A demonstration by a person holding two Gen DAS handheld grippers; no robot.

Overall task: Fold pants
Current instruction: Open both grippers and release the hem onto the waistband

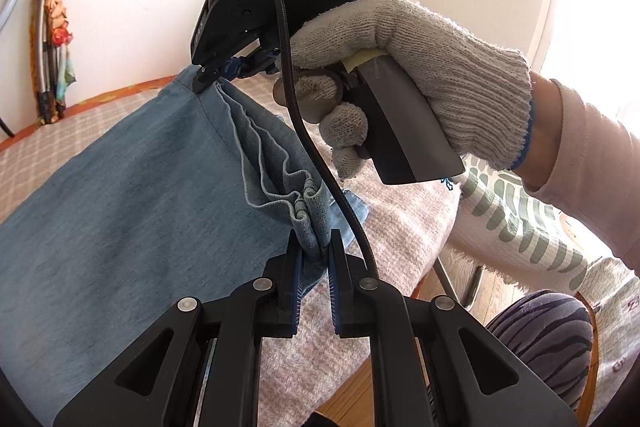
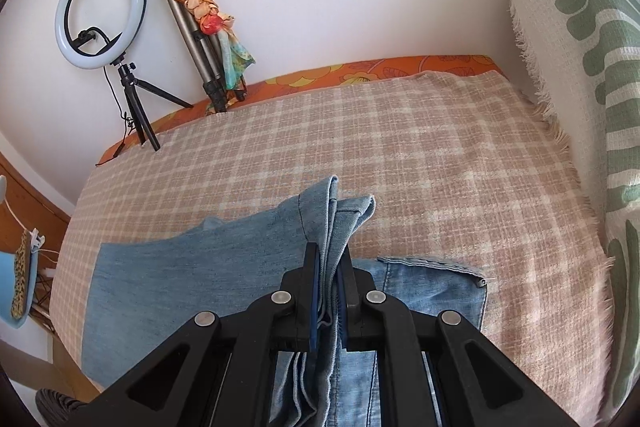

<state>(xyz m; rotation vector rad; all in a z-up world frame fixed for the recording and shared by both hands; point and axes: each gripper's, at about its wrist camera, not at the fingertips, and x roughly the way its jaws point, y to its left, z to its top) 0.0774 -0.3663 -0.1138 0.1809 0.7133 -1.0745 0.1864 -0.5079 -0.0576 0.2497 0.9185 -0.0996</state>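
The pants [image 1: 120, 195] are light blue denim, spread over a checked blanket [image 1: 400, 227]. My left gripper [image 1: 316, 251] is shut on a bunched edge of the denim near the blanket's right side. In the left wrist view the right gripper [image 1: 208, 79] is farther off, held by a gloved hand [image 1: 420, 67], and pinches the same edge, which hangs stretched and pleated between the two. In the right wrist view the right gripper [image 2: 330, 259] is shut on folded layers of the pants [image 2: 180, 287], lifted above denim that lies flat on the blanket [image 2: 400, 155].
A ring light on a small tripod [image 2: 102, 15] and a folded tripod wrapped in a scarf [image 2: 204, 27] lean on the white wall. A green-patterned throw [image 2: 580, 67] covers the right side. An orange mattress edge [image 2: 400, 65] runs along the wall. A striped knee [image 1: 548, 335] is at lower right.
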